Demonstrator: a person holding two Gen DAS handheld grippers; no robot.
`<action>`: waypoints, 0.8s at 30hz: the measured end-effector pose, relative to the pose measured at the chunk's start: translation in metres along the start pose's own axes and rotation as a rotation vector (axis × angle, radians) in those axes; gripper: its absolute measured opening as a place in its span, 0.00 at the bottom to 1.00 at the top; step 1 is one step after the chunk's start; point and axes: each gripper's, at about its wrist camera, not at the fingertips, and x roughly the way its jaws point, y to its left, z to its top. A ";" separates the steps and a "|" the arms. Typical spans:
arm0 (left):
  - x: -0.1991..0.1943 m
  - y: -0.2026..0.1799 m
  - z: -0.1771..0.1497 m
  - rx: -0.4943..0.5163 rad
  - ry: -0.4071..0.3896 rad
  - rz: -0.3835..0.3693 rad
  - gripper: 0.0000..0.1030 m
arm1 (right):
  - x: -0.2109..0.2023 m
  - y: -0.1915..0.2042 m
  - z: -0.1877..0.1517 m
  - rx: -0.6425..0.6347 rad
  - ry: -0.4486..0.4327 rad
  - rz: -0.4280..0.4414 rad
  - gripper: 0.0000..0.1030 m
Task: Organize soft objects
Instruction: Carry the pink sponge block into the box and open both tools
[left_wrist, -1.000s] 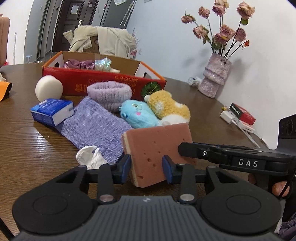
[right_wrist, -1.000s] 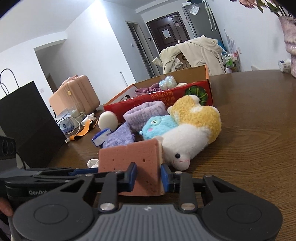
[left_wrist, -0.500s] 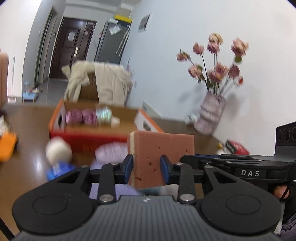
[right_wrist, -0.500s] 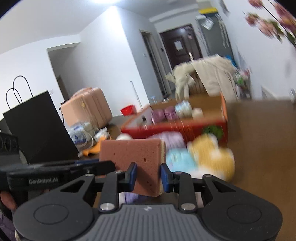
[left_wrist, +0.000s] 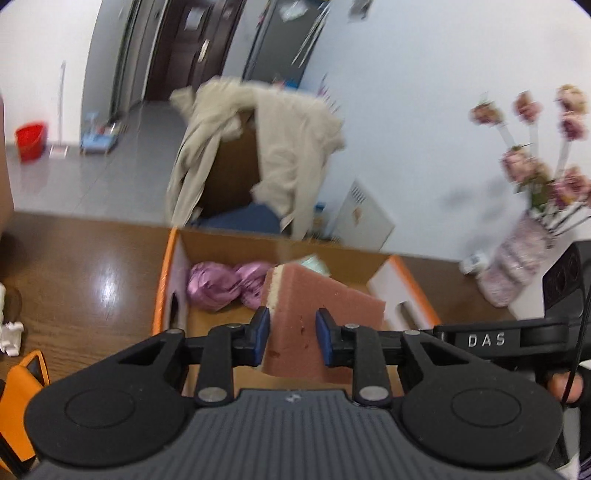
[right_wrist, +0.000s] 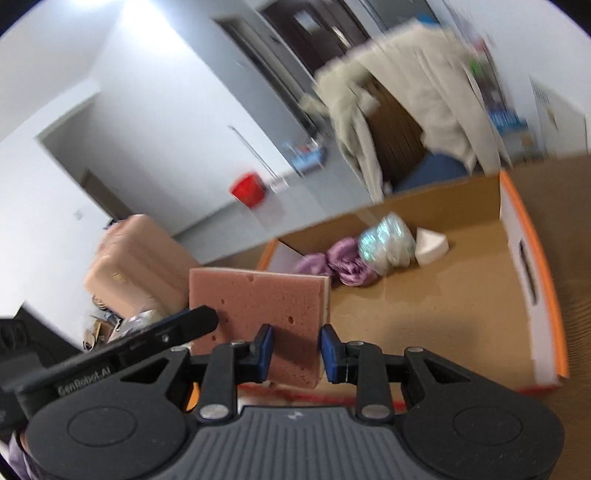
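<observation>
The pink sponge (left_wrist: 325, 310) is a thick block full of little holes, with a thin cream strip along one edge. It looks very light and squishy, so it should bend and squash easily and will not break if it drops. It is up in the air over the open cardboard box (right_wrist: 517, 229), tilted a bit. Both tools have it at once. The left gripper (left_wrist: 291, 336) pinches one end, its blue pads (left_wrist: 261, 334) pressed against the two flat faces, jaws closed down to just the width of the sponge. The right gripper (right_wrist: 295, 349) pinches the other end the same way, near the bottom edge. Pinching the flat faces near an end seems a good place, because the rough foam should not slip. Squeezing too hard would likely just flatten it. Inside the box, at the far end, lie a purple shiny cloth (right_wrist: 340, 262), a sparkly bundle (right_wrist: 388, 240) and a white wedge (right_wrist: 430, 243). The box floor near the sponge is bare, so there looks to be room to set it down. The box sits on a brown table (left_wrist: 81, 266).
</observation>
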 end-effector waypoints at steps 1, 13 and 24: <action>0.008 0.006 -0.001 -0.010 0.025 0.013 0.26 | 0.014 -0.004 0.005 0.018 0.032 -0.011 0.26; 0.027 0.029 -0.028 0.117 0.090 0.120 0.41 | 0.107 -0.014 -0.002 0.037 0.242 -0.083 0.27; -0.034 0.014 -0.016 0.150 0.005 0.171 0.45 | 0.073 0.016 -0.002 -0.054 0.218 -0.092 0.29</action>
